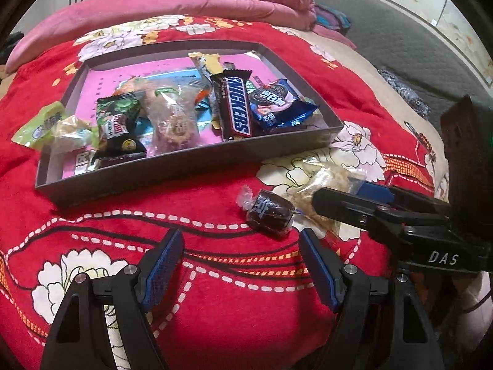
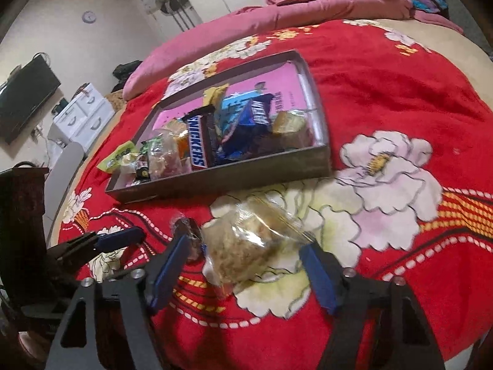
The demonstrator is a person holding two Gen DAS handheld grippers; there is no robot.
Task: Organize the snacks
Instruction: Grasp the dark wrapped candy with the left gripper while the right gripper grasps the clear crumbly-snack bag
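Item: clear-wrapped pastry (image 2: 246,246), lying on the red blanket (image 2: 385,92) just outside the snack tray (image 2: 320,157), flanked by the right gripper (image 2: 246,265); its fingers are seen apart, though motion blur leaves pad contact uncertain. Beside it: a dark wrapped candy (image 1: 272,212). Left gripper (image 1: 240,265): fingers apart, nothing between them. Step judged: pickup. Next required: closure on the pastry, then transfer into the tray.

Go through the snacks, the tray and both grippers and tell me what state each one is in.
Tray: open, partly filled.
Snickers bar: sealed, lying in tray.
Cookie pack: sealed, in tray.
Dark wrapped candy: outside tray, on blanket.
Clear-wrapped pastry: on blanket, between right gripper's jaws.
Left gripper: open, empty.
Right gripper: open around pastry.
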